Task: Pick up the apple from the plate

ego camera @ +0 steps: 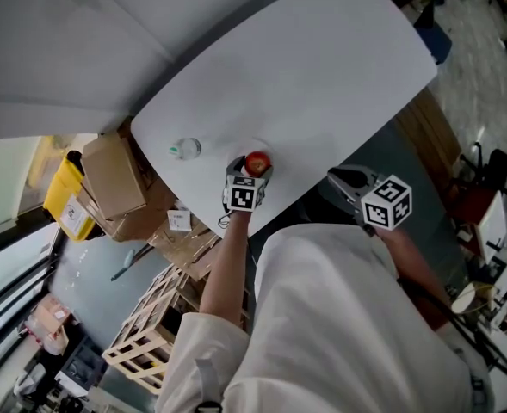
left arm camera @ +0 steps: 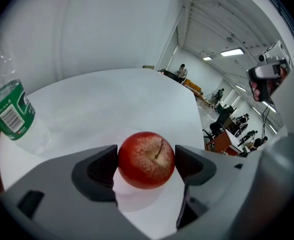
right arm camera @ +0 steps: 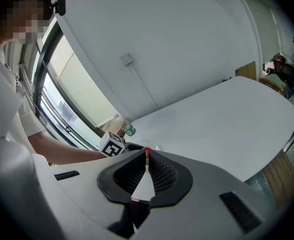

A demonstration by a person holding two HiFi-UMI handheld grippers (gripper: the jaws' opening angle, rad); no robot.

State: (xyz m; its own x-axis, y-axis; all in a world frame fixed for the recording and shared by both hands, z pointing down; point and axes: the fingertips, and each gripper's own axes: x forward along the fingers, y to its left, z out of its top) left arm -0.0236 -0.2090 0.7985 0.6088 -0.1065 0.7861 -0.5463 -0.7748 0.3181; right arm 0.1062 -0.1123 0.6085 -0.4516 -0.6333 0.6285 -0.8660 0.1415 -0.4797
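A red apple [ego camera: 257, 163] [left arm camera: 147, 159] with its stem up sits near the table's front edge, on a white plate [ego camera: 265, 145] that hardly stands out from the white table [ego camera: 322, 67]. My left gripper [ego camera: 253, 169] [left arm camera: 147, 165] reaches down around the apple with its jaws spread wide. One pad [left arm camera: 104, 166] stands at each side of the apple, right at its skin, and I see no squeeze. My right gripper [ego camera: 336, 177] [right arm camera: 147, 152] hangs off the table's front edge to the right, shut with nothing in it.
A clear plastic bottle [ego camera: 186, 149] [left arm camera: 12, 114] with a green label stands on the table left of the apple. Cardboard boxes [ego camera: 115, 179], a yellow container [ego camera: 64, 200] and a wooden crate [ego camera: 150, 334] sit on the floor below the table's left edge.
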